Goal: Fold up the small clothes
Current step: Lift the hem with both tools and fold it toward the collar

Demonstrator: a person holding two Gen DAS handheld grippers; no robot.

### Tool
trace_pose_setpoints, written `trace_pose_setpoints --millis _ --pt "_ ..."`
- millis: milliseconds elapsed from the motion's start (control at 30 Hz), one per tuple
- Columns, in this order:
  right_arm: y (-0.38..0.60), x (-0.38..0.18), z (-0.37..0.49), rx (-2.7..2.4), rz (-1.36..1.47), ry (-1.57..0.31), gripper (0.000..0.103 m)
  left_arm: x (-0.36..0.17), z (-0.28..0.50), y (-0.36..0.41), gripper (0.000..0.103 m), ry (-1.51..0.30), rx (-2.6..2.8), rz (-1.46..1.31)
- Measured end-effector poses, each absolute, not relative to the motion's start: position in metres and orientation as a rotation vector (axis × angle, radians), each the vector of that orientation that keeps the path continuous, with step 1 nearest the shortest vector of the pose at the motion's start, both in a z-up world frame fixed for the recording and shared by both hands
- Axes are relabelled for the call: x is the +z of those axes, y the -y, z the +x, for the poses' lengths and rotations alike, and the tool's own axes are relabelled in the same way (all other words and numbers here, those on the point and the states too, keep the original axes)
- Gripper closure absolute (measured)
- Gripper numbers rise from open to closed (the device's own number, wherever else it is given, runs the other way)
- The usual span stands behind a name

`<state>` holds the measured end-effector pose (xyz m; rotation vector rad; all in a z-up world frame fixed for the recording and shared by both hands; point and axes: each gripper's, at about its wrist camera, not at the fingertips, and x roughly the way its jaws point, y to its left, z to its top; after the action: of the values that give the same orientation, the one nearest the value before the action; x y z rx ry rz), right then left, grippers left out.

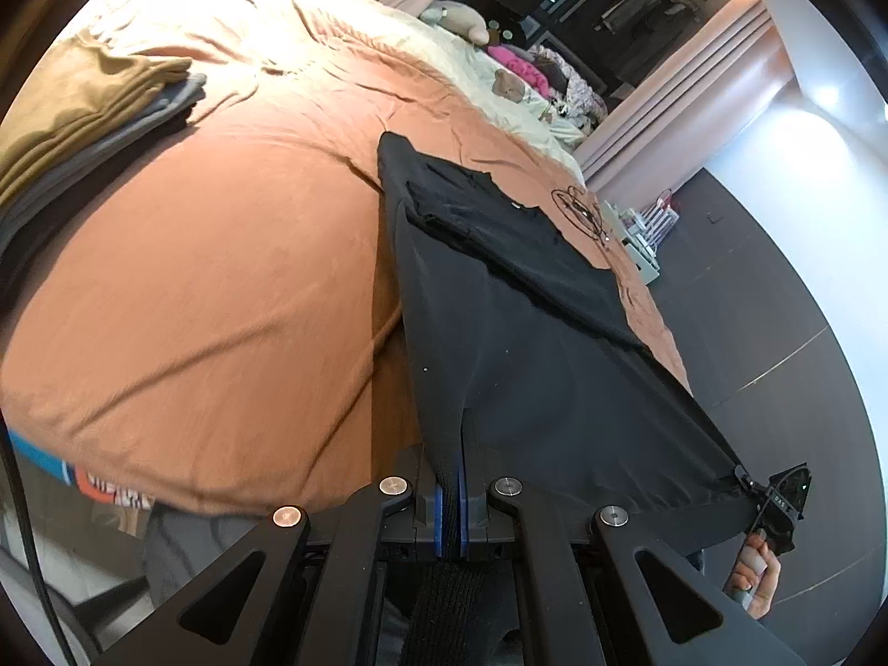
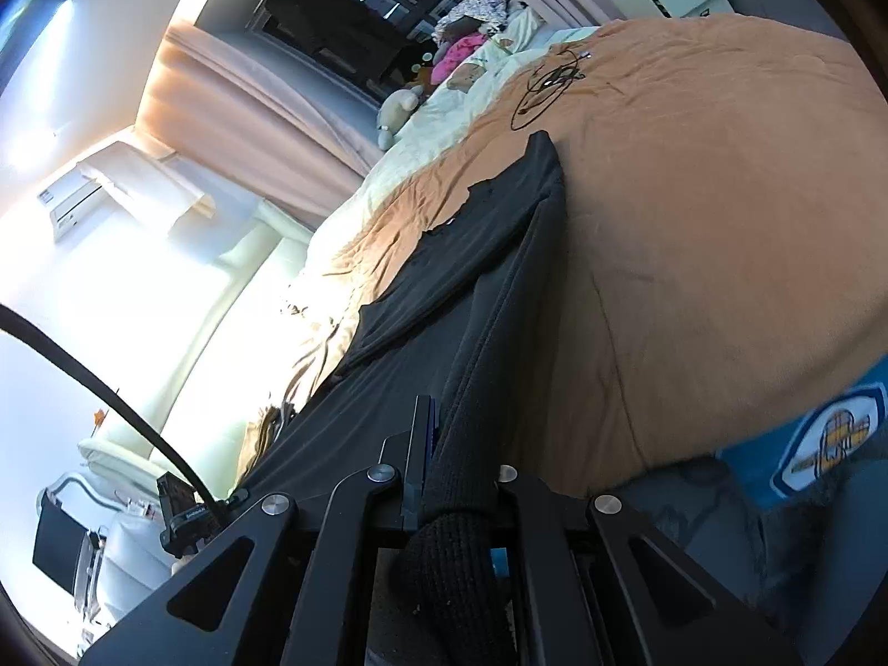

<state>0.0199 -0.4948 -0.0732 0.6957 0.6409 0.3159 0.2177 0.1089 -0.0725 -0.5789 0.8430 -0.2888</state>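
Note:
A black garment (image 1: 527, 344) lies stretched over the orange bed cover (image 1: 211, 288), its far part with a folded-in sleeve resting on the bed. My left gripper (image 1: 459, 477) is shut on one near corner of its hem. My right gripper (image 2: 444, 444) is shut on the other near corner; it shows in the left wrist view (image 1: 777, 499) at lower right, with the hem taut between the two. The black garment (image 2: 477, 277) runs away from my right gripper toward the bed's middle in the right wrist view.
A stack of folded clothes (image 1: 83, 122), tan on grey, sits on the bed at left. A black cable loop (image 1: 580, 211) lies on the cover beyond the garment. Pillows and soft toys (image 1: 516, 72) are at the bed's head. Dark floor (image 1: 777, 288) lies to the right.

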Motion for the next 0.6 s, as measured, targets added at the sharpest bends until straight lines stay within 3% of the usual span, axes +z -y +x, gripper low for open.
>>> trace_pose_setpoints --millis 600 --pt "0.494 -0.070 -0.026 0.337 0.626 -0.651 0.101 -0.079 0.135 -0.126 0.100 -0.790 -0.288 -0.609"
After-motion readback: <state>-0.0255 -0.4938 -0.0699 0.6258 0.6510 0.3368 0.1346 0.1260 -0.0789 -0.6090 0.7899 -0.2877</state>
